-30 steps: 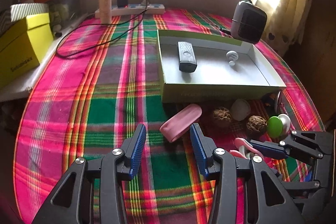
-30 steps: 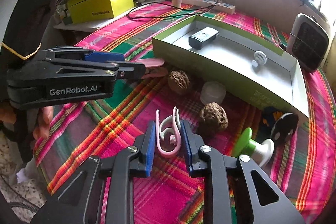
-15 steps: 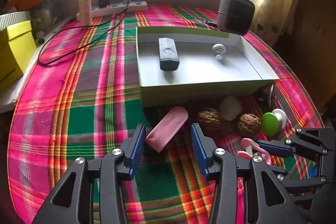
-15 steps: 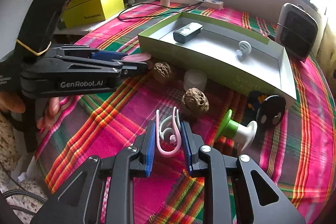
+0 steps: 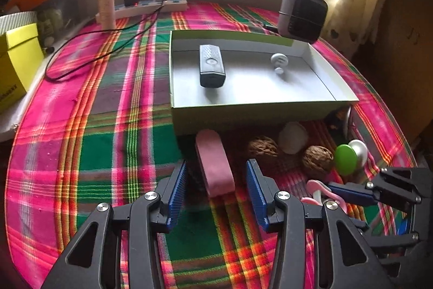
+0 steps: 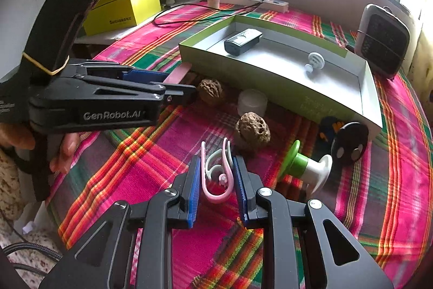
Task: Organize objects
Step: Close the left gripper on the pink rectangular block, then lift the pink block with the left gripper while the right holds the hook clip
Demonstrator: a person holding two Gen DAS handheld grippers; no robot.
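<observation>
My left gripper (image 5: 217, 172) stands open over the plaid cloth. A pink oblong case (image 5: 215, 161) lies lengthwise between its blue pads, with a gap on each side. My right gripper (image 6: 216, 167) is shut on a pink and white clip (image 6: 216, 175), held just above the cloth. Beyond them is the shallow green box (image 5: 243, 115), which holds a black device (image 5: 212, 65) and a white hook (image 5: 278, 62). Along its front wall lie two walnuts (image 6: 211, 92) (image 6: 251, 130), a white cap (image 6: 253, 102), a green and white spool (image 6: 303, 167) and a black disc (image 6: 350, 140).
A grey heater (image 5: 301, 14) stands behind the box at the right. At the back are a power strip (image 5: 151, 8) with a charger and its cable, and a cream tube (image 5: 107, 2). Yellow boxes (image 6: 124, 8) sit at the left edge. A hand (image 6: 62, 151) holds the left gripper.
The pink case has swung from lying slantwise ahead of my left fingertips to lying straight between them. The clip has stayed put in my right gripper.
</observation>
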